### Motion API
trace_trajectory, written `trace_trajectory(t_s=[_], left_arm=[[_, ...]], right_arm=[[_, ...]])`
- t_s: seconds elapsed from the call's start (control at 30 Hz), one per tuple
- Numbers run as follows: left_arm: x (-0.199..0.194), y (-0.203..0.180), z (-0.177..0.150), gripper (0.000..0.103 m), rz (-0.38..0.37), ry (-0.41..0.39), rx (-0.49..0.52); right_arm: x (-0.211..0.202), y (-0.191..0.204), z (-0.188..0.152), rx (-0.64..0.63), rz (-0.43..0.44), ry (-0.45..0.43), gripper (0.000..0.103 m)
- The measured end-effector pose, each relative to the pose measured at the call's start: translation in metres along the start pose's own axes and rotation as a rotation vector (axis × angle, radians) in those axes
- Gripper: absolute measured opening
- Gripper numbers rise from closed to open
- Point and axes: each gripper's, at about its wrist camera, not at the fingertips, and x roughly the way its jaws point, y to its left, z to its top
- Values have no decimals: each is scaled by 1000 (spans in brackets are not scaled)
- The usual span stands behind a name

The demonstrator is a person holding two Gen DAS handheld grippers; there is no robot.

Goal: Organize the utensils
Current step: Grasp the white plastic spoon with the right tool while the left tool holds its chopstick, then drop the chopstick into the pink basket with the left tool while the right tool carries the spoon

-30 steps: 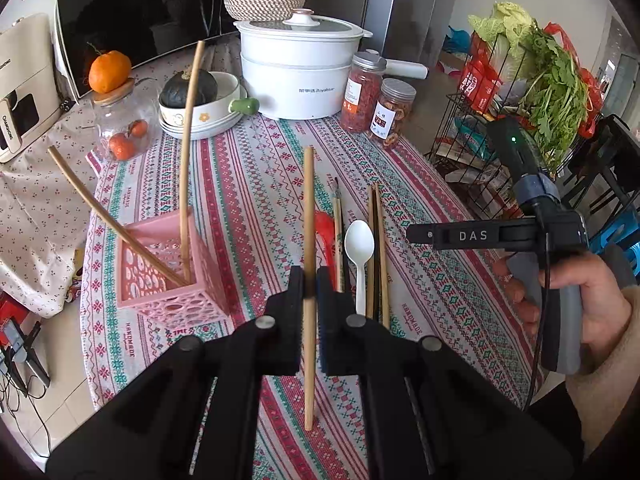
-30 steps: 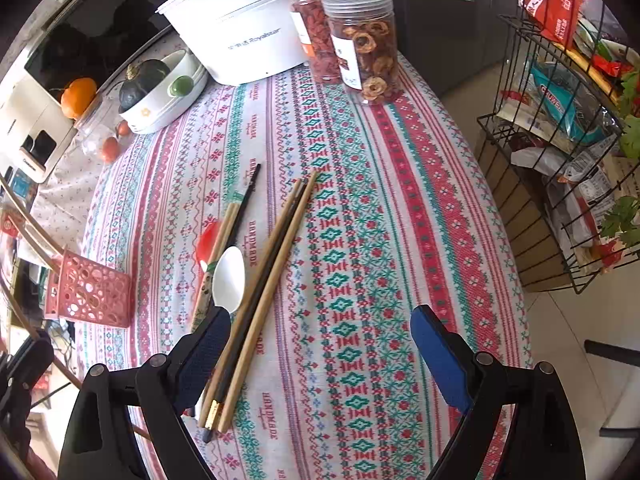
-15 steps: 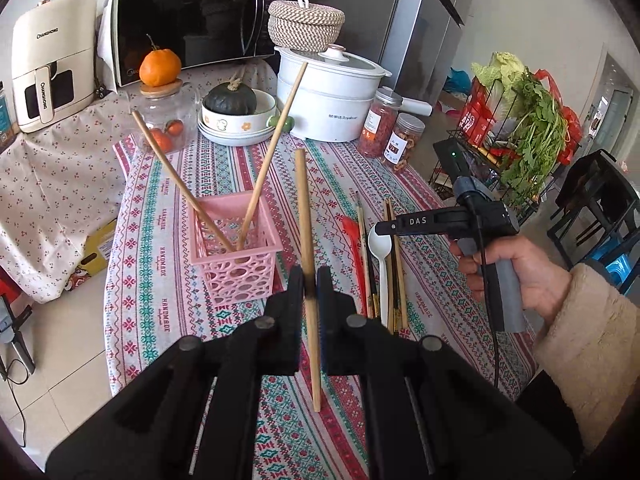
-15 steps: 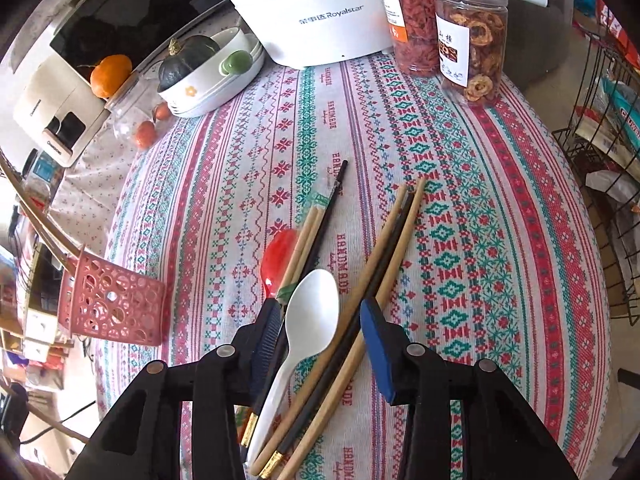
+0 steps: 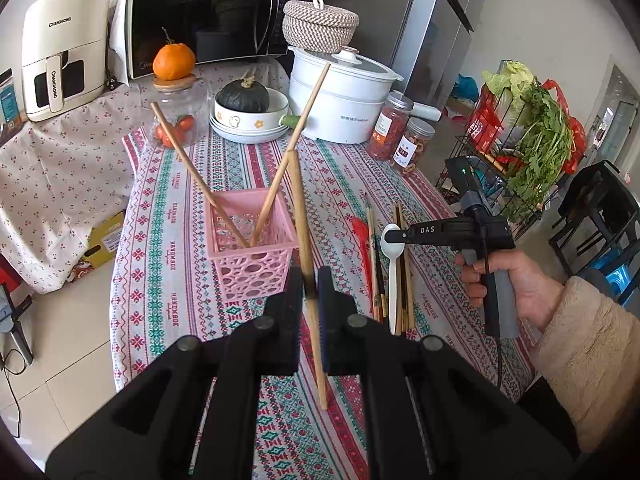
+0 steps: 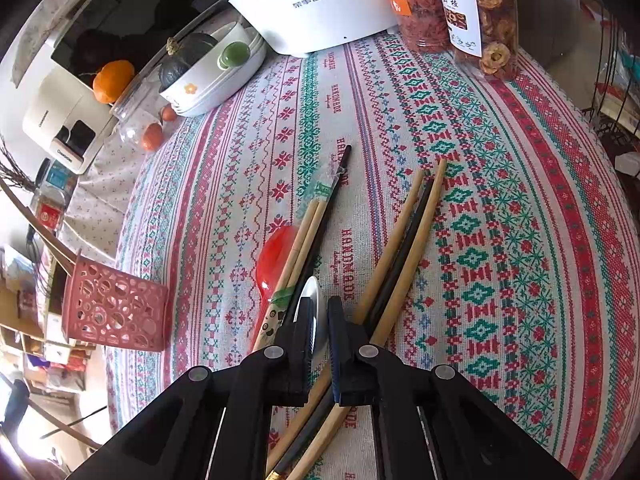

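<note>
My left gripper [image 5: 309, 280] is shut on a long wooden chopstick [image 5: 301, 208] and holds it upright, just right of and nearer than the pink basket [image 5: 256, 268]. Two wooden chopsticks [image 5: 280, 176] lean in that basket. My right gripper [image 6: 319, 312] is shut on the bowl of the white spoon [image 6: 316, 300], which lies on the tablecloth. The spoon also shows in the left wrist view [image 5: 394, 264]. Beside it lie a red spoon [image 6: 274, 260], wrapped chopsticks [image 6: 304, 236], and wooden and black chopsticks [image 6: 404, 240].
The pink basket also shows in the right wrist view [image 6: 114, 312], at the table's left edge. At the back stand a white pot [image 5: 344, 100], two jars [image 5: 400, 132], a bowl with a squash [image 5: 250, 112] and a glass jar [image 5: 176, 112]. A wire rack with greens [image 5: 528, 148] stands right.
My right gripper moved down and closed its jaws onto the white spoon. My left gripper carried its chopstick up and back, closer to the pink basket.
</note>
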Motion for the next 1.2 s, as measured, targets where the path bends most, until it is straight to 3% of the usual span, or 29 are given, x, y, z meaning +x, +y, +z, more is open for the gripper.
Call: trace_trajectory(t_s=[0.3, 0.53, 0.77, 0.93, 1.2], left_arm=[[-23, 0, 10, 7, 20, -87, -10], [-67, 8, 31, 7, 28, -279, -66], [-86, 16, 48, 7, 82, -466, -86], [-57, 30, 54, 7, 127, -403, -99], [-12, 63, 57, 7, 93, -251, -218]], right_arm=[[-80, 22, -10, -50, -31, -221, 7], [-140, 57, -22, -121, -37, -420, 7], [-154, 96, -29, -183, -26, -510, 7], [-143, 111, -29, -207, -35, -511, 7], [-140, 126, -31, -232, -45, -559, 7]])
